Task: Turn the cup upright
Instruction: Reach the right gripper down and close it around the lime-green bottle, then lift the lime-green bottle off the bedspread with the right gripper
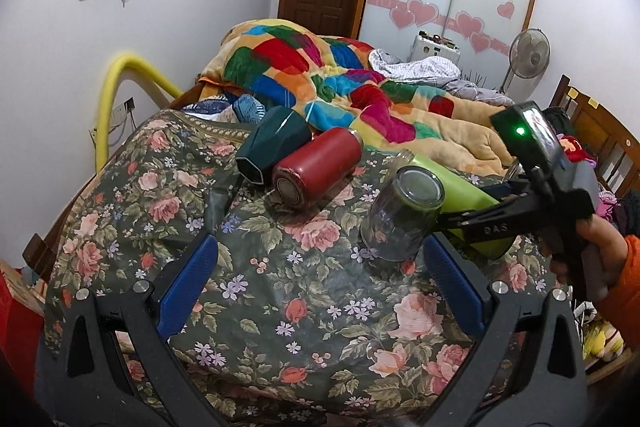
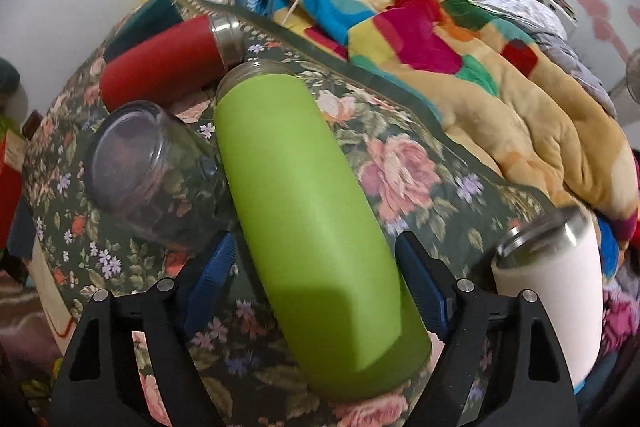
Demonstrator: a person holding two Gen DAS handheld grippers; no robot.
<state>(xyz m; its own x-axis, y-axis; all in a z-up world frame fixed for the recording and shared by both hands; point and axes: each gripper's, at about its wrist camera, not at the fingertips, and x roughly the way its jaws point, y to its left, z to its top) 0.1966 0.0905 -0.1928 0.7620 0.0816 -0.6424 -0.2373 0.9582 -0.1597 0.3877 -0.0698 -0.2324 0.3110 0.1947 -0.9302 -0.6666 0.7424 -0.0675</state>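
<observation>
A lime green cup (image 2: 316, 227) lies on its side on the floral cloth (image 2: 404, 163), steel mouth pointing away. My right gripper (image 2: 316, 263) has its blue fingers on both sides of the cup's lower body, close to it; contact is not clear. In the left wrist view the green cup (image 1: 460, 195) is partly hidden behind a glass jar, with the right gripper reaching in from the right. My left gripper (image 1: 320, 267) is open and empty, hovering over the cloth in front of the jar.
A clear glass jar (image 1: 400, 215) stands upside down beside the green cup. A red cup (image 1: 320, 167) and a dark green cup (image 1: 272, 143) lie on their sides behind. A white cup (image 2: 560, 291) stands at the right. A patchwork quilt (image 1: 340, 79) lies beyond.
</observation>
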